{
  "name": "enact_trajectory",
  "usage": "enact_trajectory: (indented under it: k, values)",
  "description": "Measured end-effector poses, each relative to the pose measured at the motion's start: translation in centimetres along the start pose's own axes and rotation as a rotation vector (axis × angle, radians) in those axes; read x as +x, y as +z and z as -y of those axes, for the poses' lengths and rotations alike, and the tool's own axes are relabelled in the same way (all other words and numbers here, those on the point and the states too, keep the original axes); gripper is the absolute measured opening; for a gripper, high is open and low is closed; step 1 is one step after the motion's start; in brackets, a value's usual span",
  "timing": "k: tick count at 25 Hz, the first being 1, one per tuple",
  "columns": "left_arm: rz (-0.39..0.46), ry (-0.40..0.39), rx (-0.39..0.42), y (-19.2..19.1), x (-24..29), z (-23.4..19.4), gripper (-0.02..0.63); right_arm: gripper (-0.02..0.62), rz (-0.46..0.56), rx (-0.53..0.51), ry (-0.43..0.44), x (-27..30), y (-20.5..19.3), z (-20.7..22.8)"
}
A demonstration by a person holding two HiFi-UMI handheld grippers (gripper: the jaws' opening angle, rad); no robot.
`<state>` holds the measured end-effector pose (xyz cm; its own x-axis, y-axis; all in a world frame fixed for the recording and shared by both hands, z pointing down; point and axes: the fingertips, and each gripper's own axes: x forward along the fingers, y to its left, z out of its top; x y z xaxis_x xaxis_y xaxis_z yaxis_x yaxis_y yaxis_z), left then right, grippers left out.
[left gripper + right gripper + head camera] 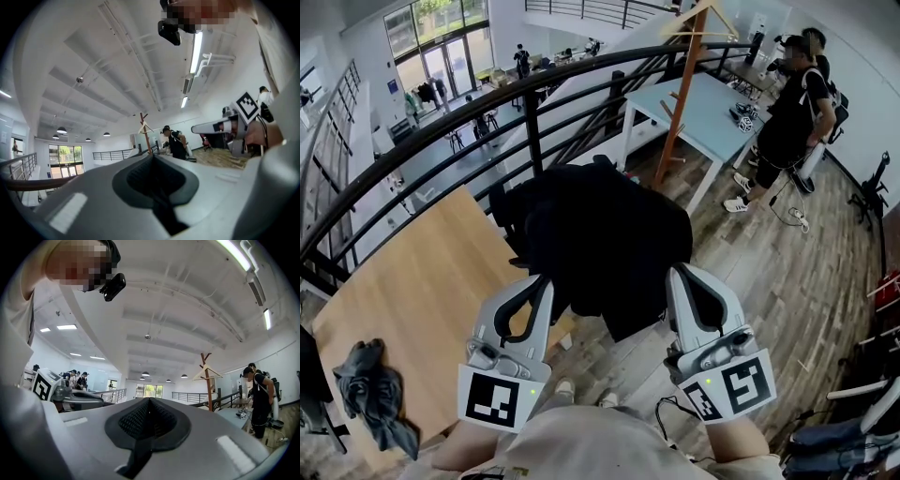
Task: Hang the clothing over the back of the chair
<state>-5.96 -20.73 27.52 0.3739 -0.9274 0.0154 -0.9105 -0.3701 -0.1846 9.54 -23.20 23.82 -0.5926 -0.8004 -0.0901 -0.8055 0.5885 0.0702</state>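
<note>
- The left claw (534, 291) is closed on the black clothing (600, 244). In the left gripper view its jaws meet, with only a dark strip in the seam.
- The right claw (684, 281) is closed on the same clothing. In the right gripper view its jaws are pressed together.
- The clothing sits mid-frame in the head view, at 12 o'clock of both claws. It is bunched over their tips and sags between them.
- A black chair (508, 220) edge shows at the clothing's 9 o'clock side. I cannot tell whether the clothing rests on it.
- A wooden desk (403, 281) lies at 9 o'clock, with a grey cloth (370, 389) crumpled near its 7 o'clock corner.
- A black railing (534, 103) curves past at 11 o'clock.
- A coat stand (680, 84) rises at 12 o'clock beside a pale blue desk (712, 112).
- A person (792, 103) in black stands at 2 o'clock, near that desk.
</note>
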Motion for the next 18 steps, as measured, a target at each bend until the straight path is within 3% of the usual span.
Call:
enact_trajectory:
  k: [18]
  values:
    - [0.005,-0.008,-0.021,0.22,0.2,-0.25,0.002,-0.002,-0.027,0.009,-0.001,-0.91,-0.83,0.27]
